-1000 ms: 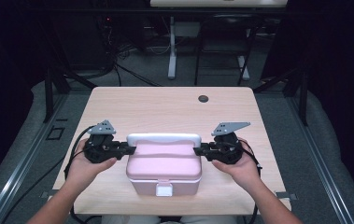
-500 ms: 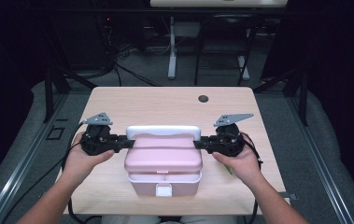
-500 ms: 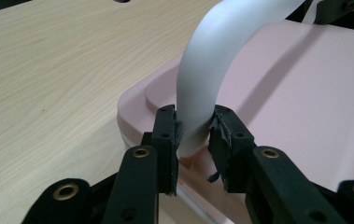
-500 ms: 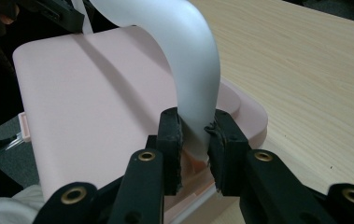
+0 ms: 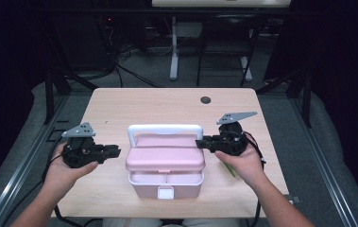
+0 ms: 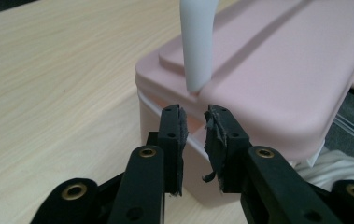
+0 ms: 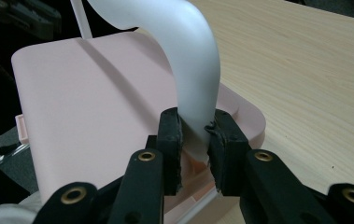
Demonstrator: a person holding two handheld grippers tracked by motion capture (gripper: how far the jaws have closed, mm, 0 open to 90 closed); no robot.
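Observation:
A pink box (image 5: 165, 158) with a white handle (image 5: 165, 128) stands at the table's near middle, its lid (image 6: 277, 70) lifted a little off the base at the front. My right gripper (image 5: 199, 142) is shut on the handle's right end (image 7: 188, 60), the pads (image 7: 171, 135) pinching it just above the lid (image 7: 95, 107). My left gripper (image 5: 117, 151) hovers left of the box, apart from it. Its jaws have just been closing; a narrow gap remains with nothing between them (image 6: 193, 116). They point at the box's left corner below the handle's left end (image 6: 198, 46).
The light wooden table (image 5: 167, 101) has a dark round grommet (image 5: 206, 100) near its far edge. A white latch (image 5: 165, 192) sits on the box's front wall. Black cables trail from both grippers off the table's near edge. Dark floor and desk legs lie beyond.
My left gripper has drawn back to the left, away from the box's side. The right gripper keeps its hold at the handle's right end.

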